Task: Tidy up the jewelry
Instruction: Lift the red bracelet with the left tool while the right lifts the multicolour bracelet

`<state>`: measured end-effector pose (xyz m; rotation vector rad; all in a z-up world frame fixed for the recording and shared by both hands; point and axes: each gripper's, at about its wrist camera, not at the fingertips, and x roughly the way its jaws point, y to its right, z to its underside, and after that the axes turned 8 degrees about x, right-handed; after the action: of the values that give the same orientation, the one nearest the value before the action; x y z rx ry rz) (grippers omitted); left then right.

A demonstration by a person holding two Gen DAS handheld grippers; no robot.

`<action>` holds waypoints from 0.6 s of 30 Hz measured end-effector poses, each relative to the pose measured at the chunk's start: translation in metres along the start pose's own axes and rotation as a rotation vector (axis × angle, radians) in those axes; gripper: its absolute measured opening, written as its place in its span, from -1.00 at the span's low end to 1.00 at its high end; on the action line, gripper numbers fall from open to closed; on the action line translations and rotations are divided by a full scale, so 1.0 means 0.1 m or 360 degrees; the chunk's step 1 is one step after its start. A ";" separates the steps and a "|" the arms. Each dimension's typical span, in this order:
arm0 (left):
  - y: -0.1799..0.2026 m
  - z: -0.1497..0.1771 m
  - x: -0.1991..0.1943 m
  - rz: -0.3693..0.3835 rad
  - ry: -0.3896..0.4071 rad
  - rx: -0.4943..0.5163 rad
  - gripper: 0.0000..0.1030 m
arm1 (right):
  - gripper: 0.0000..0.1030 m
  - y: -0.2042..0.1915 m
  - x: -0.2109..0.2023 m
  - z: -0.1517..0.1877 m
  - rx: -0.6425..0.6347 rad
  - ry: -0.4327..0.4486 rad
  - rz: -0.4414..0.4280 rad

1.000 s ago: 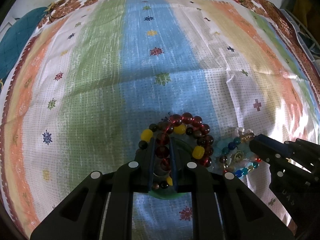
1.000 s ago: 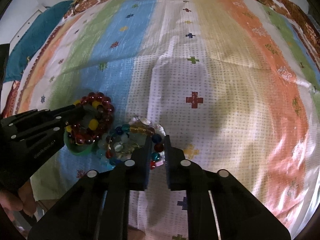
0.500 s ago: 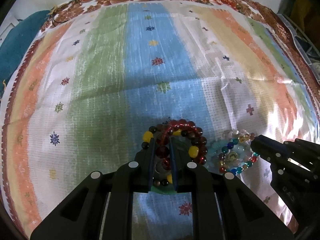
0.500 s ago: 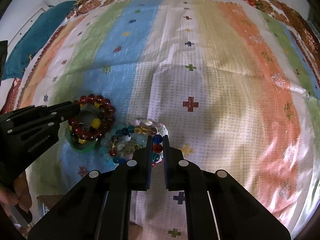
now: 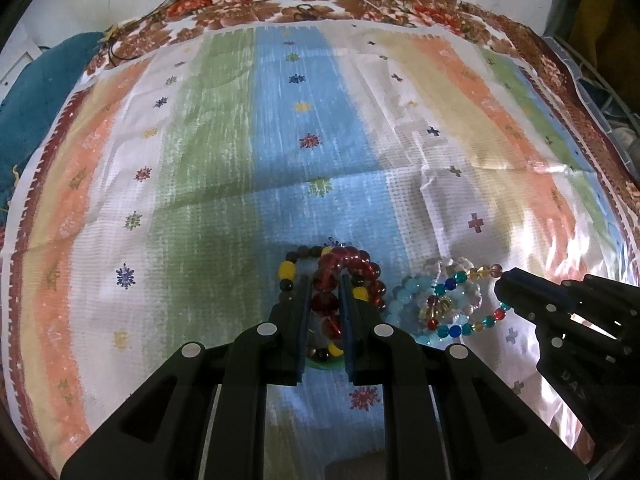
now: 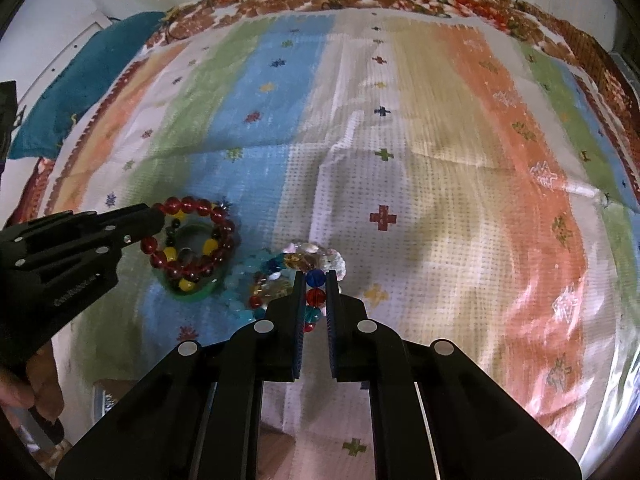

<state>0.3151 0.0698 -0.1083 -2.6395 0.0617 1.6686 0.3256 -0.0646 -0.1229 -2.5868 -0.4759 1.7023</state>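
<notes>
A red bead bracelet (image 5: pixel 352 258) hangs partly lifted off a heap of bracelets, and my left gripper (image 5: pixel 325 280) is shut on its beads. Beneath it lie a yellow-and-dark bead bracelet (image 5: pixel 286 270) and a green ring (image 6: pixel 192 294). My right gripper (image 6: pixel 314 276) is shut on a multicolour bead bracelet (image 6: pixel 316 296), with a blue and a red bead between the jaws. That strand also shows in the left wrist view (image 5: pixel 460 330). A pale blue bracelet (image 5: pixel 404 296) and a clear pinkish one (image 6: pixel 320 250) lie between the two grippers. The left gripper (image 6: pixel 158 216) shows in the right wrist view and the right gripper (image 5: pixel 504 280) in the left.
A striped cloth (image 5: pixel 280 128) with small cross and flower marks covers the surface. A floral border (image 5: pixel 360 4) and thin wires run along its far edge. A teal cloth (image 6: pixel 80 68) lies at the far left. A person's hand (image 6: pixel 24 392) holds the left gripper.
Both grippers have risen with their bracelets. The red bracelet has tipped up off the heap, and the multicolour strand is stretched up from the pale beads.
</notes>
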 end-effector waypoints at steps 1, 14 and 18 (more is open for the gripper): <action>0.00 0.00 -0.02 0.0000 0.0005 0.0000 -0.74 | -0.80 -0.02 -0.03 0.01 -0.0004 0.0010 -0.0001; 0.01 0.13 -0.40 -0.0024 0.0096 -0.0032 -0.74 | -0.80 -0.11 -0.40 0.12 -0.0021 0.0116 -0.0031; 0.11 0.19 -0.48 -0.0021 0.0103 0.0004 -0.74 | -0.80 -0.11 -0.48 0.16 -0.0021 0.0128 -0.0045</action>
<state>0.2768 0.0605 -0.0728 -2.6857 0.0470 1.5781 0.2908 -0.0691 -0.0848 -2.6323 -0.5200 1.5852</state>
